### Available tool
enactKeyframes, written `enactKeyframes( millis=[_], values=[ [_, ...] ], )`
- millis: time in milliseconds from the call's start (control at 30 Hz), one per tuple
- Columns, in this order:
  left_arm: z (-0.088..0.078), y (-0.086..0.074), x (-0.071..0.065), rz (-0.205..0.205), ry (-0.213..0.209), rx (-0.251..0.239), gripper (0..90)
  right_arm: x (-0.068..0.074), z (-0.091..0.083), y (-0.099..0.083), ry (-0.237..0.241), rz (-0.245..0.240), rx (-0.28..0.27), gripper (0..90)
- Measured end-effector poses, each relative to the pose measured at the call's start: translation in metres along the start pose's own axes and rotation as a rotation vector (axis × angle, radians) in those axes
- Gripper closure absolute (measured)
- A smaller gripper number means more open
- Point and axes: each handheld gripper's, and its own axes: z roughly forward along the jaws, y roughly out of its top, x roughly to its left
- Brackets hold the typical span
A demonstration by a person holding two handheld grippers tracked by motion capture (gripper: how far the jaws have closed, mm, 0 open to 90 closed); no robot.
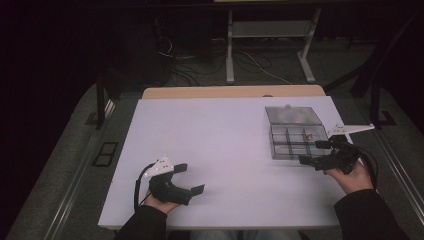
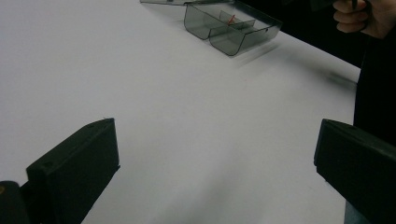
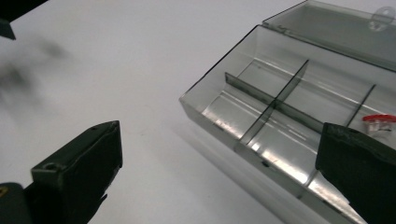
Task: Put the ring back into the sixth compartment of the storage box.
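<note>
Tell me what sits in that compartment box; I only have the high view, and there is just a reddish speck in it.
Observer: In the right gripper view the clear compartment box holds a small red-and-white piece in one compartment; what it is, I cannot tell.
Operator: Report the other compartments.
Observer: Those in the right gripper view look bare, though a black jaw hides part of the near row.
Operator: Check the lid.
Observer: The lid lies swung open behind the box, with a small catch tab on its far edge.
Operator: Confirm the right gripper.
Observer: The right gripper is open, with nothing between its jaws.
</note>
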Motion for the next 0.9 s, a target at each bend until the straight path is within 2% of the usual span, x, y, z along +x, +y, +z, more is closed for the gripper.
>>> enactKeyframes(
  millis=[667,900],
  values=[
    [0.0,0.0,0.0,0.001,-0.002,0.0,0.0,0.036,0.02,-0.026,0.07,-0.079,0.053,0.6],
    [0.0,0.0,0.0,0.003,-0.003,0.001,0.0,0.041,0.028,-0.037,0.095,-0.088,0.071,0.6]
  ],
)
